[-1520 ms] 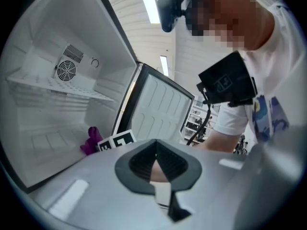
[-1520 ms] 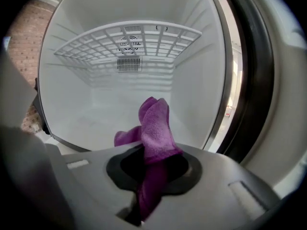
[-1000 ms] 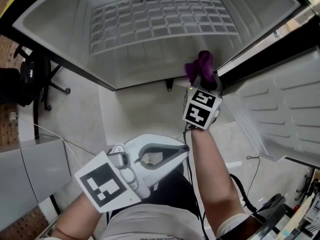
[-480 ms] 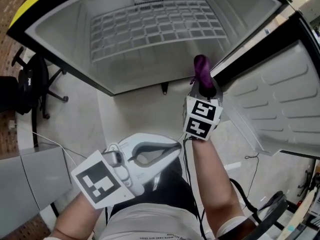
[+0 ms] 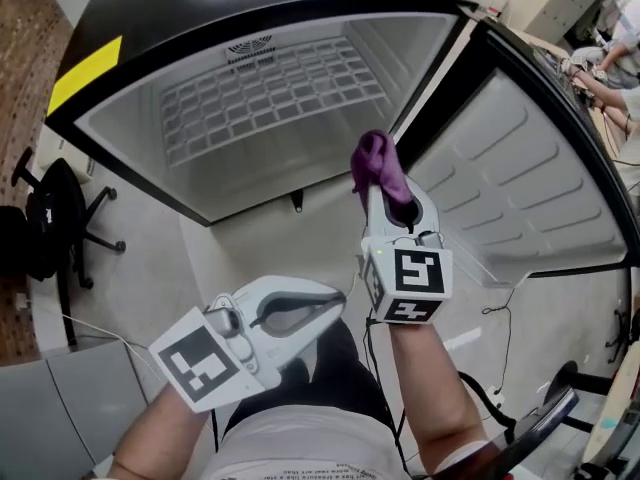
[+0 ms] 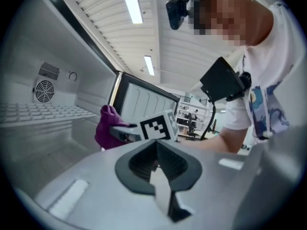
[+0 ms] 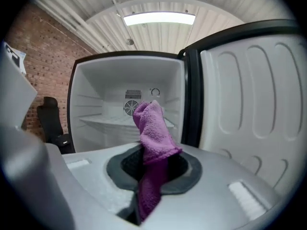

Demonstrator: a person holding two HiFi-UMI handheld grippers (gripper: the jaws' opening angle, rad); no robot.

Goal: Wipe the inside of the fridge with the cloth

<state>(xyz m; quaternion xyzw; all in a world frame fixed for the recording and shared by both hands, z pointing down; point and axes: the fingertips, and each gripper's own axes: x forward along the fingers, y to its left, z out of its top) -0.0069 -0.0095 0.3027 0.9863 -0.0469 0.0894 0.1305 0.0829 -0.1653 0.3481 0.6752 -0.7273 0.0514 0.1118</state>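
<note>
Pale floor (image 5: 240, 243) out front, and the fridge (image 5: 140, 138) is standing open with a wire shelf (image 5: 270, 98) inside. The right gripper (image 5: 385, 190) is clamping the purple cloth (image 5: 373, 158) just outside the opening. The left gripper (image 5: 335, 303) is sitting low, jaws together, empty.

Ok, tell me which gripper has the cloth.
The right gripper, up by the open fridge: the purple cloth is pinched between its jaws. The left gripper is shut on nothing.

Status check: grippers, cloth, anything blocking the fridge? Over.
Right gripper shut on purple cloth, in front of the open fridge. Left gripper shut, empty, held low. Door swung wide on the right; nothing between cloth and interior.
</note>
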